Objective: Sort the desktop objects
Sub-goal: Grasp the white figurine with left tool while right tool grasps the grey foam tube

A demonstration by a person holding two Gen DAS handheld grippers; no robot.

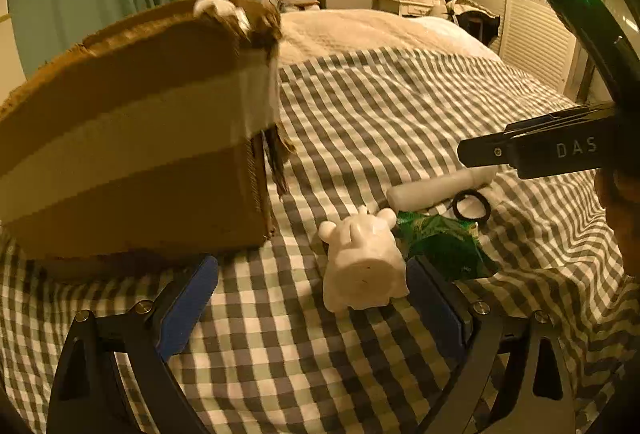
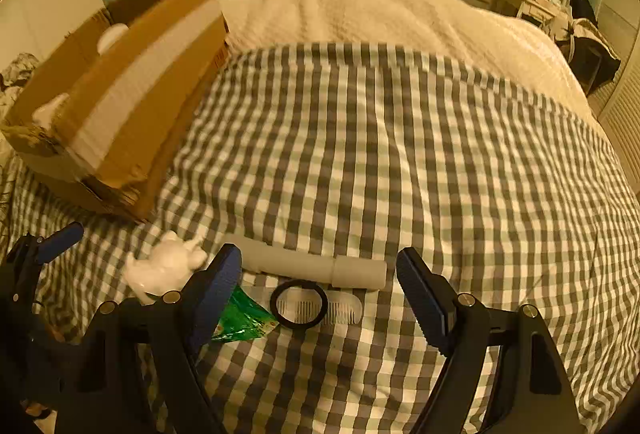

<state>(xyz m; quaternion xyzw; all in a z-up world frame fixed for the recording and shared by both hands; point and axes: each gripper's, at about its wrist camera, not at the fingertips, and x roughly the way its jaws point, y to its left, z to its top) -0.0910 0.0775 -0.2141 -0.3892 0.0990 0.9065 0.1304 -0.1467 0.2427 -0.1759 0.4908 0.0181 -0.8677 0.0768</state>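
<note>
A white animal figurine (image 1: 362,262) lies on the checked cloth between the blue pads of my left gripper (image 1: 312,294), close to the right-hand pad, and the jaws stand wide open around it. My right gripper (image 2: 318,260) hangs open over a white tube (image 2: 312,266), with a black ring (image 2: 298,304) and a pale comb (image 2: 344,308) just below it. A green packet (image 2: 240,318) lies partly under the right gripper's left finger. The figurine (image 2: 164,266) shows at the lower left of the right wrist view.
A tape-banded cardboard box (image 1: 140,154) stands left of the figurine, white things showing inside (image 2: 112,34). The checked cloth (image 2: 380,154) covers a bed, with a cream blanket (image 2: 360,10) beyond. The right gripper's black frame (image 1: 552,150) and a hand (image 1: 620,218) fill the right edge.
</note>
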